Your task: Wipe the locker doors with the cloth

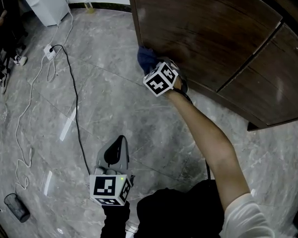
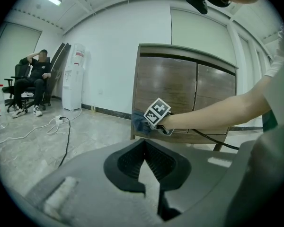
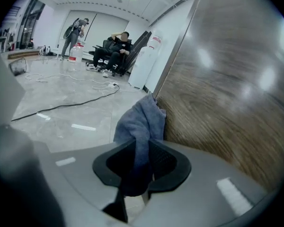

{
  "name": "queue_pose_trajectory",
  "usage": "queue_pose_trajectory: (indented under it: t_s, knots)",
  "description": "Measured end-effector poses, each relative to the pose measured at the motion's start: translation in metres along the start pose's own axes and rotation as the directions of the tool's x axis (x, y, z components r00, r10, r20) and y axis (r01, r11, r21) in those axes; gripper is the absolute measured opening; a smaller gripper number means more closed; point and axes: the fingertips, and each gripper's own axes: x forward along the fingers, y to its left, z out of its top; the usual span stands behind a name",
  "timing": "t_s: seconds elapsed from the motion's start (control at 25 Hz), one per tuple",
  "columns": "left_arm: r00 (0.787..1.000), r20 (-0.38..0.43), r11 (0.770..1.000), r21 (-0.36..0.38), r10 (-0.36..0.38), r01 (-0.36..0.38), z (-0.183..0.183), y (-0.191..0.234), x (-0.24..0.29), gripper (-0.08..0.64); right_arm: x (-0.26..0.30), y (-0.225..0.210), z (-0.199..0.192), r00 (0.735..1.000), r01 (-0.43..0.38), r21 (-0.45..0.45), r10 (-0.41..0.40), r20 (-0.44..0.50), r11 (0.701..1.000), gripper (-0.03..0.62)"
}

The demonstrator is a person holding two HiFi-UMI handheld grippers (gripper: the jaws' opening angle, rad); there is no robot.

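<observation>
Pressing against the left door (image 1: 203,29) of the brown locker, low down near its outer edge, the blue cloth (image 1: 146,58) is bunched between the jaws of the right gripper (image 1: 158,69), which are clamped on it. The right gripper view shows the cloth (image 3: 141,122) rising out of the closed jaws of that gripper (image 3: 139,163) and touching the wood-grain door (image 3: 227,89) right at its edge. The person's bare right arm (image 1: 208,143) stretches out to the locker. The left gripper (image 1: 115,152) hangs well apart from the locker, over the grey marble-patterned floor (image 1: 139,118); in its own view the left gripper (image 2: 145,161) has its jaws together with nothing between them, and it looks toward the locker (image 2: 180,93), the cloth (image 2: 139,122) and the other gripper's marker cube (image 2: 157,113). A black cable (image 1: 74,108) runs across the floor from a white power strip (image 1: 49,51), near a white water dispenser (image 1: 44,1). Beside the dispenser a person (image 2: 33,79) sits in a chair.
</observation>
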Motion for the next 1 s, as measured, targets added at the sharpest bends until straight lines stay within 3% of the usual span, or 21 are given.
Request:
queue_pose_trajectory:
  t_s: [0.2, 0.36, 0.48, 0.76, 1.0]
  knots:
    - [1.000, 0.007, 1.000, 0.019, 0.008, -0.008, 0.010, -0.010, 0.006, 0.000, -0.047, 0.014, 0.020, 0.987, -0.084, -0.018, 0.085, 0.136, 0.996, 0.083]
    - [1.000, -0.010, 0.999, 0.049, -0.020, 0.021, 0.018, -0.043, 0.016, 0.000, -0.109, 0.014, 0.028, 0.961, -0.154, -0.045, 0.160, 0.225, 0.987, 0.083]
    - [1.000, -0.013, 0.998, 0.067, -0.014, 0.015, 0.038, -0.062, 0.008, 0.000, -0.165, 0.007, 0.039, 0.937, -0.205, -0.016, 0.201, 0.285, 0.979, 0.083]
    - [0.999, -0.015, 0.994, 0.100, -0.035, 0.037, 0.161, -0.121, -0.048, 0.000, -0.337, -0.033, 0.067, 0.898, -0.293, 0.119, 0.230, 0.376, 0.949, 0.083]
    - [0.996, -0.042, 0.989, 0.117, -0.085, 0.089, 0.292, -0.182, -0.108, 0.000, -0.497, -0.088, 0.085, 0.911, -0.282, 0.297, 0.158, 0.380, 0.912, 0.083]
